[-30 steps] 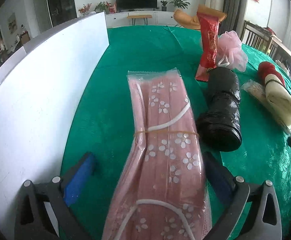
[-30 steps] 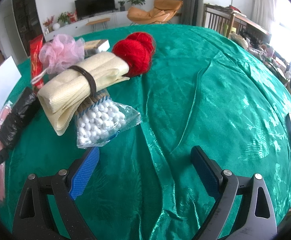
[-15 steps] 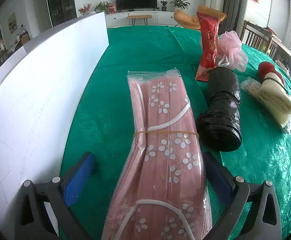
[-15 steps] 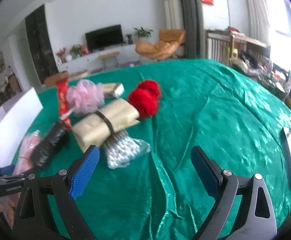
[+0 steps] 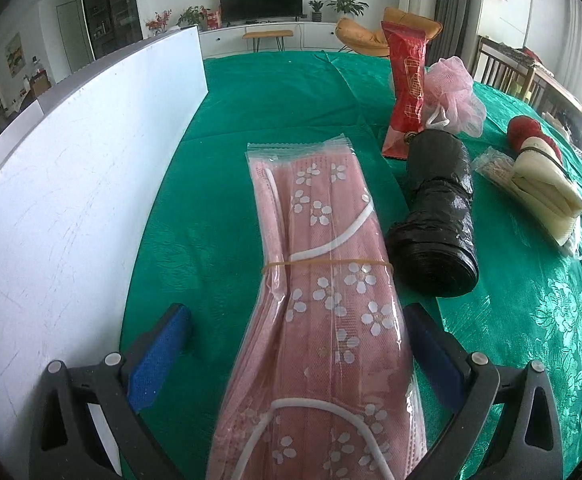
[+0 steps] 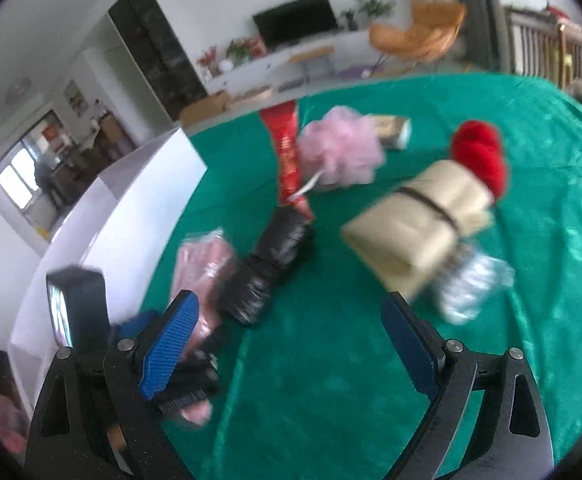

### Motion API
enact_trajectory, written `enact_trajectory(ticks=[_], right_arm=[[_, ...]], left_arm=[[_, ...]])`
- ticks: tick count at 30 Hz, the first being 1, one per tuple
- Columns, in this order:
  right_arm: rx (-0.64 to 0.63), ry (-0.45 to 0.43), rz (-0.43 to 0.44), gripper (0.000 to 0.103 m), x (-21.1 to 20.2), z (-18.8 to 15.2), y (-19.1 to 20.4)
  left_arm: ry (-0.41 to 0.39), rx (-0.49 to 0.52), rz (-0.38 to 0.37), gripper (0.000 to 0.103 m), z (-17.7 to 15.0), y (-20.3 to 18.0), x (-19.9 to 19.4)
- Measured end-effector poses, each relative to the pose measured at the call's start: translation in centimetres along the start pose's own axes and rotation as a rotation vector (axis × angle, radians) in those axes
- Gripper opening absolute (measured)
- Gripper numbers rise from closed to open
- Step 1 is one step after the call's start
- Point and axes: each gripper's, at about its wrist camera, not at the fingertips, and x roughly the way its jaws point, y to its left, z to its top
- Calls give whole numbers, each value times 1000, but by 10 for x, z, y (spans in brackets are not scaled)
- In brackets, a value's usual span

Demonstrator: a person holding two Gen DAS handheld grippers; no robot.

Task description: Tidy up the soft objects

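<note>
mask pack left of bag roll

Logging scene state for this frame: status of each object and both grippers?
Pink floral face-mask pack: flat on the cloth, rubber-banded, between the open fingers.
Black plastic bag roll: lying on its side, free.
Red foil pouch: propped upright.
Pink mesh bath pouf: resting, untouched.
Cream folded cloth: banded, lying.
Left gripper: open.
Right gripper: open, empty.
</note>
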Motion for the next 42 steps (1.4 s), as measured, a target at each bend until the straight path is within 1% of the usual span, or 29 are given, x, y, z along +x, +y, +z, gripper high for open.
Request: enact_trajectory(ticks=[3, 4, 5, 7, 11, 12, 16, 17, 18, 19, 20, 22, 23, 24, 26, 30, 34, 35, 37, 38, 40, 42], right_arm=[[-13, 99, 31, 92, 32, 15, 11], [-15, 119, 23, 92, 42, 19, 15], [-18, 138, -3, 92, 52, 23, 17], [0, 170, -34, 91, 67, 29, 14], [45, 259, -17, 91, 92, 36, 5], [39, 285, -19, 91, 98, 37, 5], [-1, 341, -44, 91, 111, 36, 11], [-9, 361, -55, 88, 116, 34, 12], [-33, 352, -67, 84, 115, 33, 15], [-73, 361, -98, 81, 116, 31, 20], [-99, 364, -107, 76, 117, 30, 22], [-124, 369, -114, 60, 114, 28, 24], [-134, 370, -128, 46, 112, 27, 23], [-138, 374, -138, 43, 109, 26, 20], [-140, 378, -142, 42, 102, 22, 12], [-137, 387, -187, 42, 80, 11, -10], [-175, 398, -257, 43, 54, -2, -33], [-180, 393, -260, 46, 49, -4, -36], [-170, 354, -236, 60, 41, -11, -44], [-161, 332, -227, 74, 36, -17, -49], [-192, 255, -235, 74, 34, -30, -51], [-244, 204, -273, 75, 38, -40, -45]], left_arm=[[0, 0, 0, 103, 0, 0, 0], [0, 0, 0, 103, 0, 0, 0], [1, -5, -3, 103, 0, 1, 0], [0, -2, 1, 103, 1, 1, 1], [1, -3, 0, 103, 1, 1, 1], [0, -3, 0, 103, 1, 1, 1], [0, -3, 0, 103, 1, 1, 1], [0, -3, 0, 103, 1, 1, 1], [0, -3, 0, 103, 1, 0, 1], [0, -3, 0, 103, 1, 0, 1], [0, -3, 0, 103, 1, 0, 1], [1, -3, 0, 103, 2, 0, 1], [1, -3, 0, 103, 1, 0, 1], [1, -3, 0, 103, 1, 0, 0], [1, -3, 0, 103, 1, 0, 1], [0, -3, 0, 103, 1, 0, 1], [0, -3, 0, 103, 1, 0, 1], [0, -3, 0, 103, 1, 0, 1], [0, -3, 1, 103, 1, 0, 1], [0, -2, 1, 103, 1, 0, 1], [0, -3, 1, 103, 1, 0, 1], [0, -3, 1, 103, 1, 0, 1]])
